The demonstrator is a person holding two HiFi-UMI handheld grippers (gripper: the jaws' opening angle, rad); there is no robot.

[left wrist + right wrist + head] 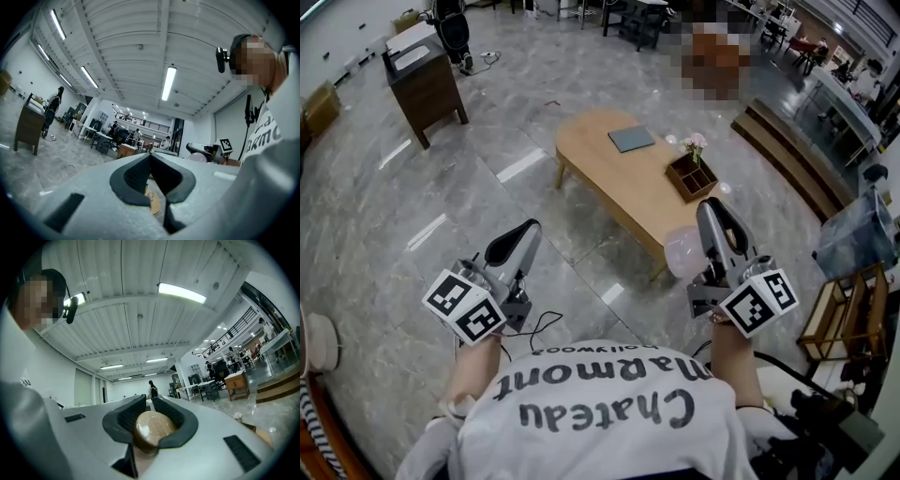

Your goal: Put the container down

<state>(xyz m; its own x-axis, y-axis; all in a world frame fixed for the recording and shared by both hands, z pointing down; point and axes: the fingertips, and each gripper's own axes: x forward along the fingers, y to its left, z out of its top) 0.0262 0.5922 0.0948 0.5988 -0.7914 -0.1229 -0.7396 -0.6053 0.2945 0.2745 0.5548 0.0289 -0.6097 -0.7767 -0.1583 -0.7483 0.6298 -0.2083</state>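
My right gripper (711, 216) is shut on a small round container (682, 252), pale and see-through in the head view. In the right gripper view its brown end (152, 428) sits deep between the dark pads (174, 420), whose tips (151, 401) nearly meet beyond it. I hold it in the air at waist height, short of the low wooden table (609, 183). My left gripper (517, 238) is level with it at the left, shut with nothing in it (150, 157). The left gripper view also catches the right gripper (202, 148) and the container (198, 158).
On the table lie a grey flat book (632, 139) and a wooden box with flowers (691, 176). A dark cabinet (424, 86) stands far left on the marble floor. Steps (792, 155) and a wooden shelf (848, 314) are at the right. People and desks stand far back (115, 133).
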